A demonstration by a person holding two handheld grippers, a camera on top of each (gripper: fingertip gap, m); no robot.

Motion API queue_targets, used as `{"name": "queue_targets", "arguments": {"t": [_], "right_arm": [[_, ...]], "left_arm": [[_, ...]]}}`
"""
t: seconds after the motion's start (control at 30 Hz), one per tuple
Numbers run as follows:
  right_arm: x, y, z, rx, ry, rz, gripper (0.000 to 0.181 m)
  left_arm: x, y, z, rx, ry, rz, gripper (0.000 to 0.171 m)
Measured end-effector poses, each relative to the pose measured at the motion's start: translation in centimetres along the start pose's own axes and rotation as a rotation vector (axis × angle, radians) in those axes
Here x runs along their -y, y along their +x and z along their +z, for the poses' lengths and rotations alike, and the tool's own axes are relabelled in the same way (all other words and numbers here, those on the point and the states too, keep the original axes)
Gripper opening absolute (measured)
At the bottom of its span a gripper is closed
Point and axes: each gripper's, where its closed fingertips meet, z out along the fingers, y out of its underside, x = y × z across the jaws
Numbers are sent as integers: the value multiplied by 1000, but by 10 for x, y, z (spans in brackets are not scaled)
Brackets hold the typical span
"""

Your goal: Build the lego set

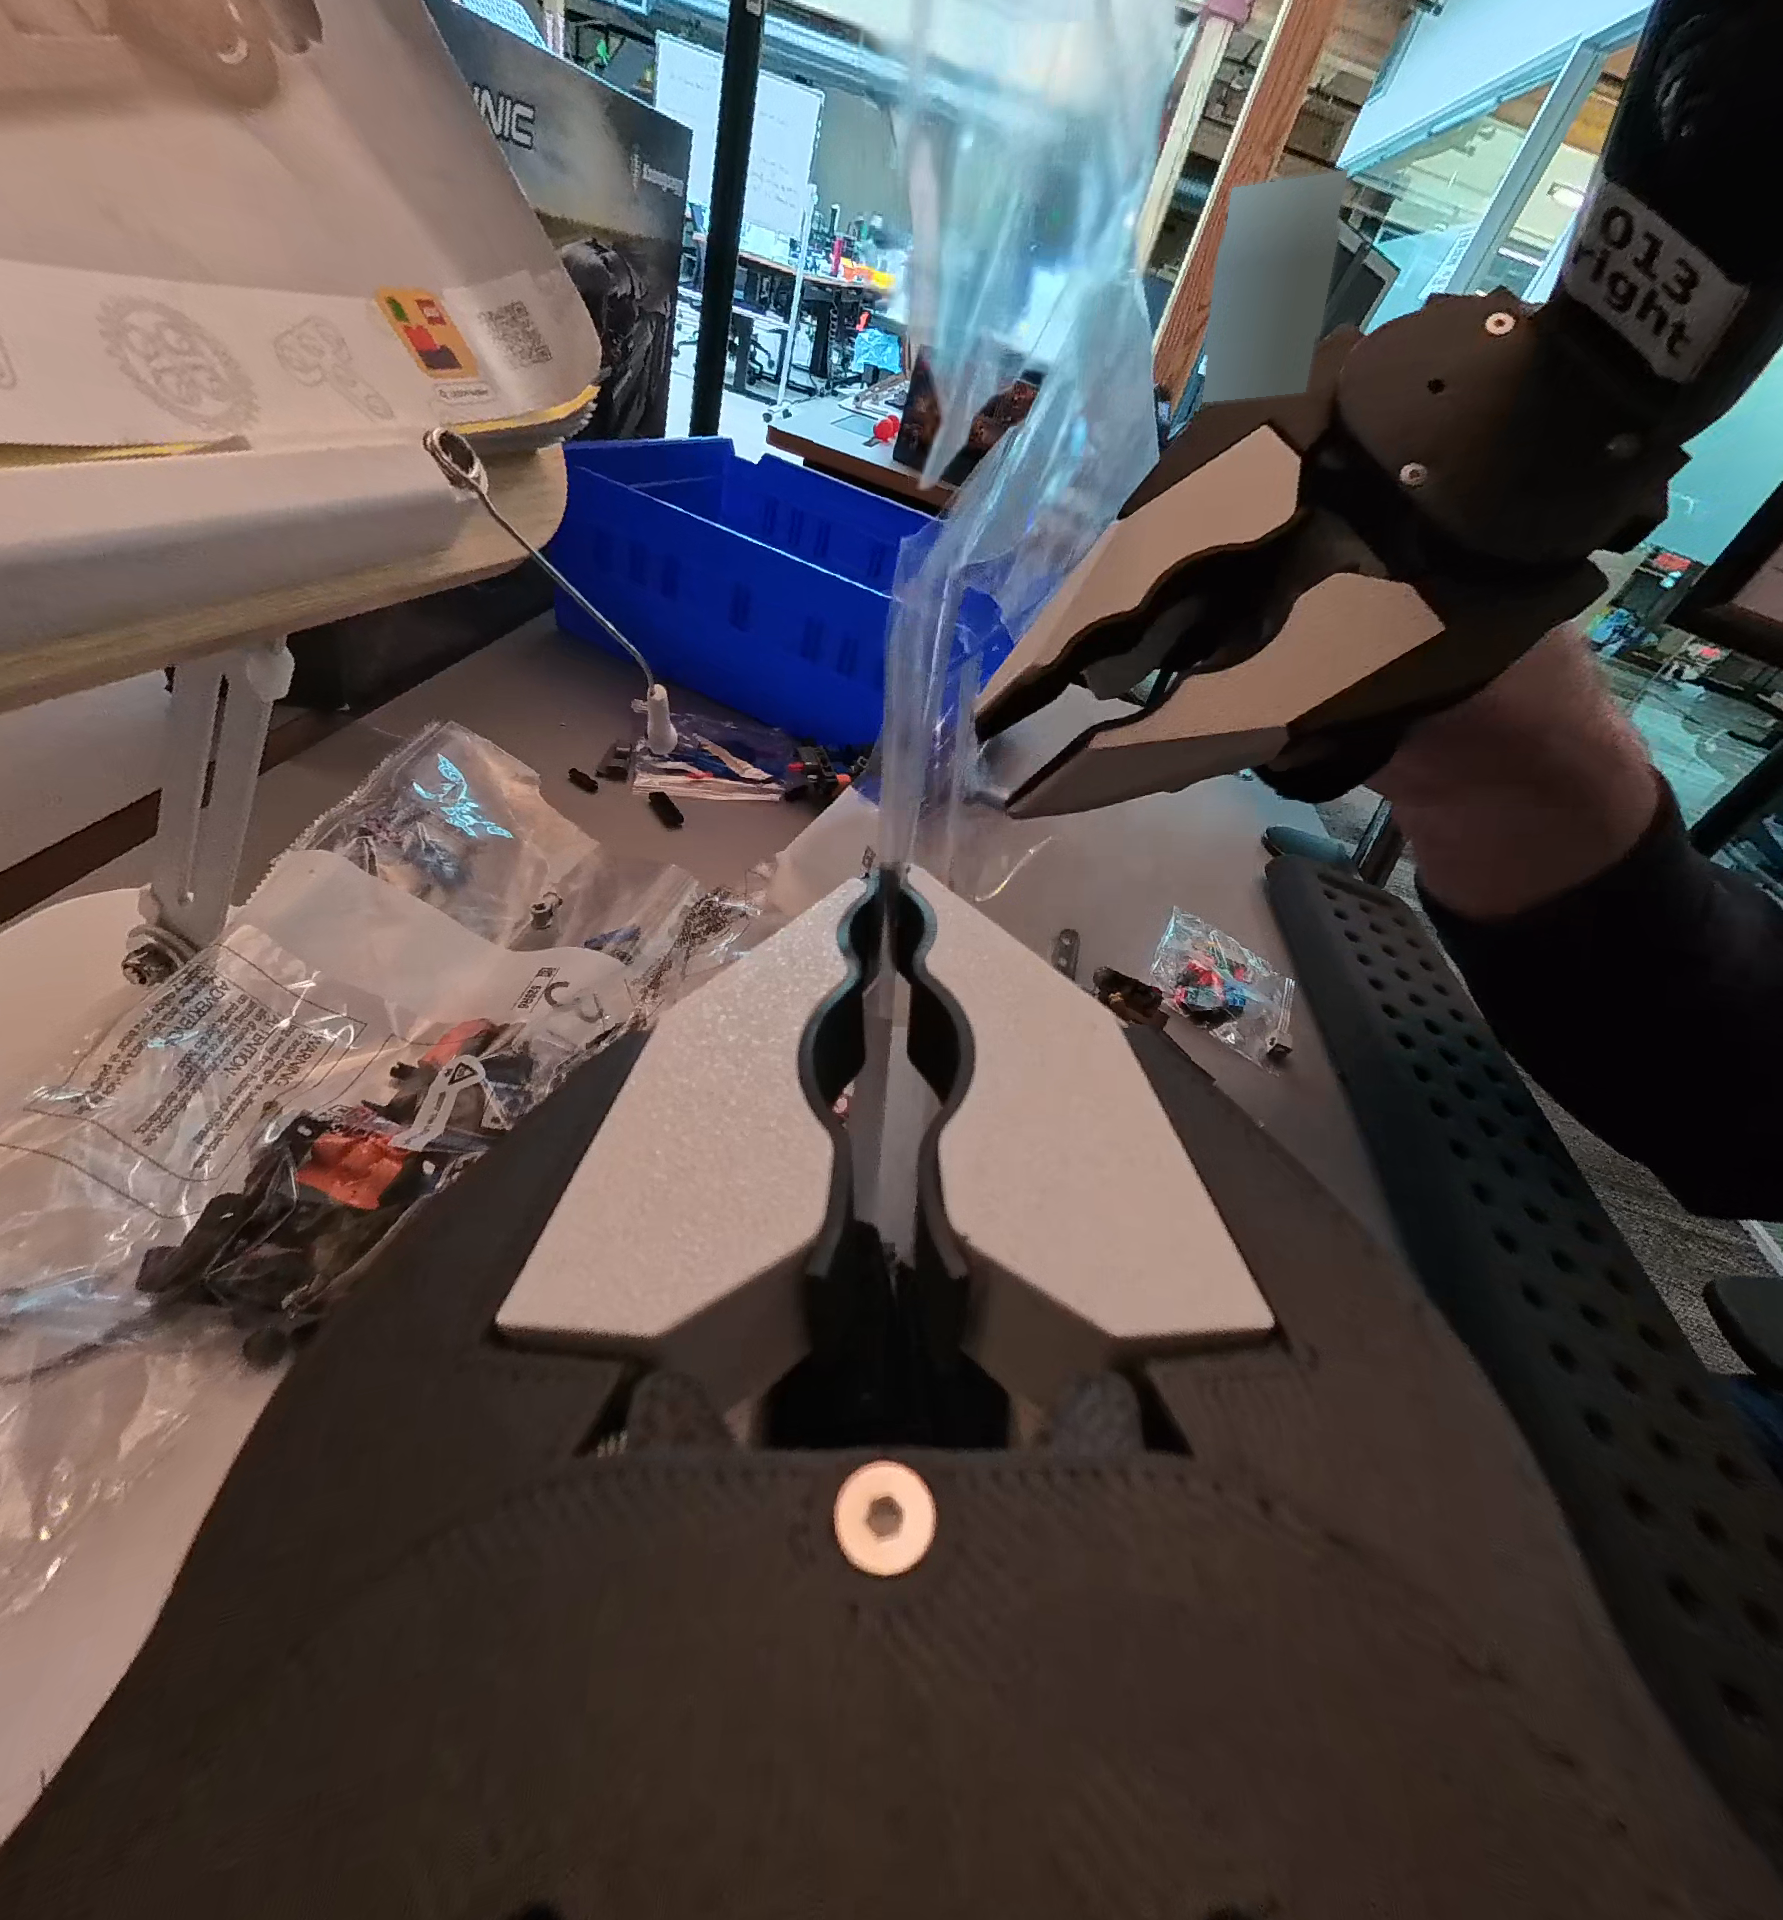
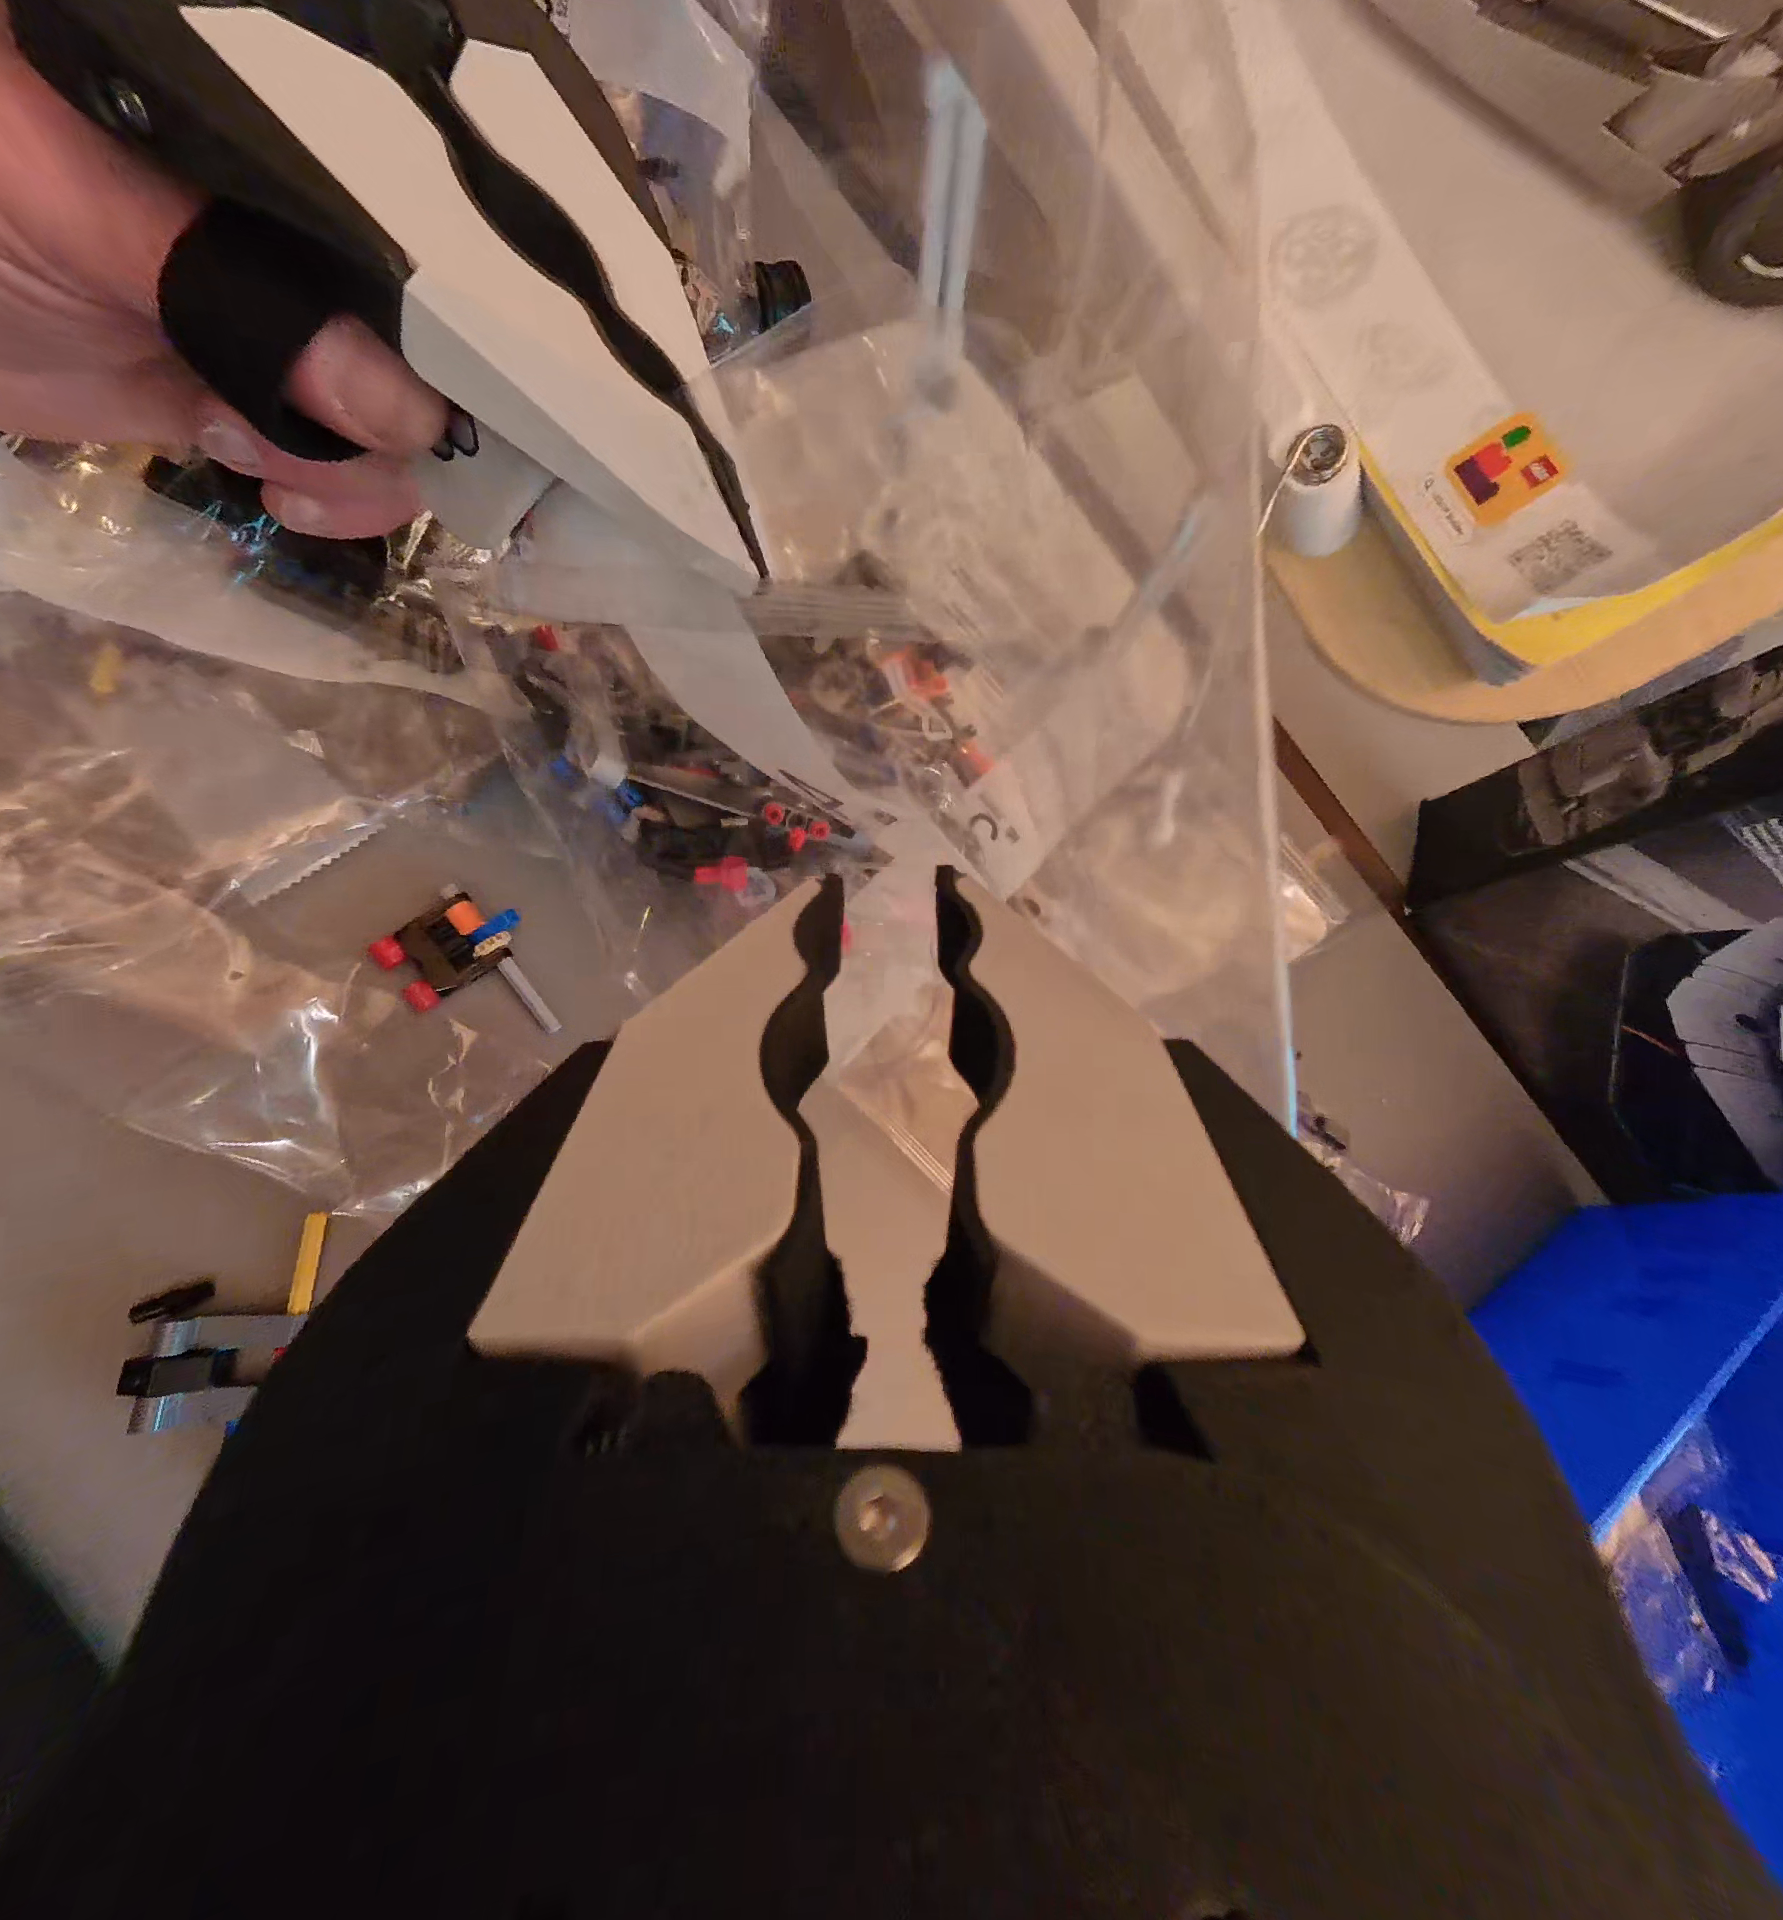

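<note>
Black grippers with pale grey fingers [image 1: 721,1132]. Clear plastic bag [image 1: 1012,312], bright blue bin [image 1: 762,561], yellow-edged white booklet [image 2: 1552,343]. Red, orange, blue and black bricks [image 2: 451,951] on grey table [image 2: 56,1195].

Left gripper [image 1: 889,883] clamped on clear plastic bag [image 1: 1012,343], which rises upward from its tips. Right gripper [image 1: 1001,764] just beside the bag, fingers slightly parted, held by a hand [image 1: 1521,769]. Parts bags [image 1: 274,1060] lie on the bench's [image 1: 1157,883] left side; blue bin [image 1: 762,571] toward the far edge.
</note>
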Motion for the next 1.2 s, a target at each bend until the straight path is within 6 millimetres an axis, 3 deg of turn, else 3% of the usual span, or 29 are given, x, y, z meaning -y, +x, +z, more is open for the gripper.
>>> {"name": "queue_targets", "arguments": {"t": [0.13,0.2,0.3,0.5,0.6,0.87,1.0,1.2], "right_arm": [[-6,1,-8,-1,-12,11,18],[-4,-9,-19,30,8,-1,17],[-12,-52,-34,207,-15,-70,15],[-67,-142,-39,497,-202,-281,23],[-93,-165,-32,567,-290,-320,22],[-115,-190,-13,605,-385,-329,23],[-123,-188,-10,584,-425,-344,13],[-123,-186,-9,578,-413,-340,13]], "left_arm": [[0,0,0,1,-1,0,0],[-1,0,0,3,-3,0,0],[-2,-1,1,3,-6,-2,0],[-3,1,2,1,-13,1,0],[-3,1,2,2,-12,2,0],[-2,1,1,2,-12,3,0],[-1,0,0,3,-8,1,0],[-2,1,1,3,-11,3,0]]}}
